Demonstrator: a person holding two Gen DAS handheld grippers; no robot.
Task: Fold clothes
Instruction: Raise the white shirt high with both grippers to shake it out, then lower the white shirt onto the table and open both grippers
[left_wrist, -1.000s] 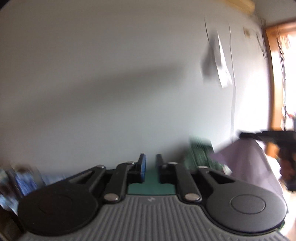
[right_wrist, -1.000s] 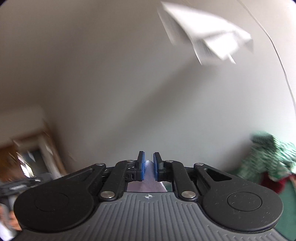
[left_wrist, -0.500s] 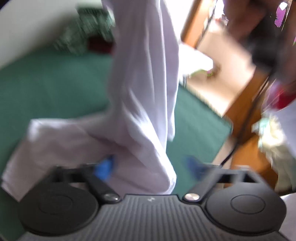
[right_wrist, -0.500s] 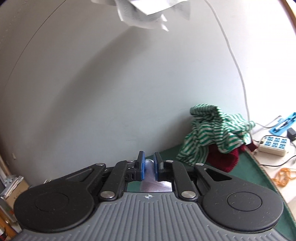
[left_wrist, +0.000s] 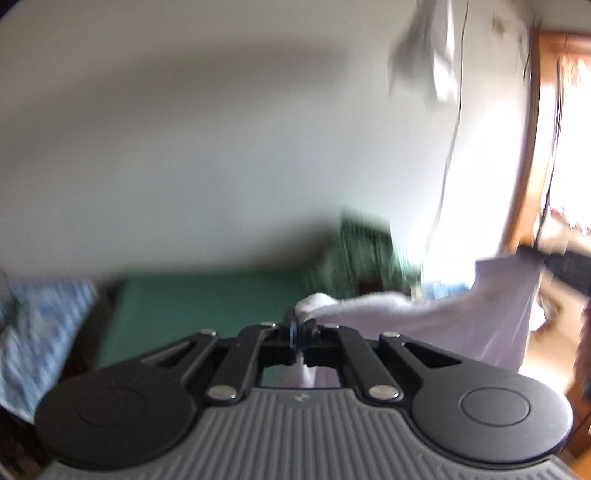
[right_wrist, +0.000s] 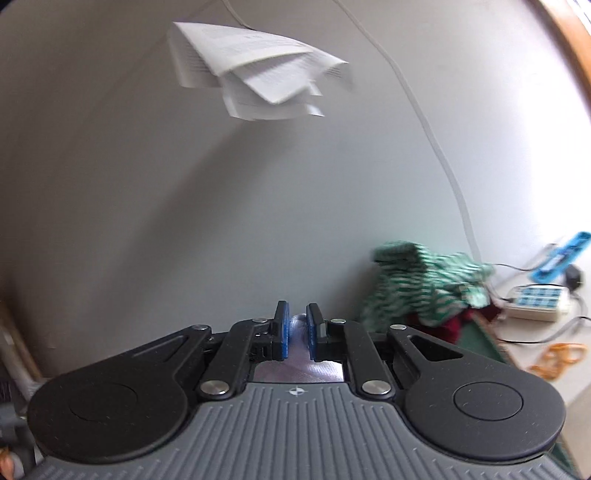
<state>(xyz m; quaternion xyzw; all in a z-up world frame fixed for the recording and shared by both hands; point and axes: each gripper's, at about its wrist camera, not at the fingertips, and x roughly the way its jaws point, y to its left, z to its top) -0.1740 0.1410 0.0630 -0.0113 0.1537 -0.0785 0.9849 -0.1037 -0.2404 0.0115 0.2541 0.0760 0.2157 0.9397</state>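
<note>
Behind everything rises a plain pale wall (right_wrist: 184, 203), filling most of both wrist views, with a thin white cable (right_wrist: 436, 147) running down it. Below it spreads the green tabletop (left_wrist: 207, 299), its far edge meeting the wall. At the right of the left wrist view a wooden door frame (left_wrist: 532, 147) borders a bright, washed-out opening. At the left of that view lies a blue and white patterned cloth (left_wrist: 33, 332), blurred.

A white garment (left_wrist: 461, 321) hangs stretched above the tabletop between the two grippers. The left gripper (left_wrist: 297, 332) has its jaws together, clamped on a bunched end of the garment. The right gripper (right_wrist: 296, 332) has its jaws nearly together, gripping a fold of the same white cloth.

At the far right of the tabletop, against the wall, sits a heap of green and white striped clothing (right_wrist: 428, 288) over a dark red piece (right_wrist: 447, 328). Folded papers (right_wrist: 258, 70) hang high on the wall; their print is too small to read. Right of the heap lie a white power strip (right_wrist: 539, 299), a blue object (right_wrist: 561, 254) and orange rubber bands (right_wrist: 557, 354).
</note>
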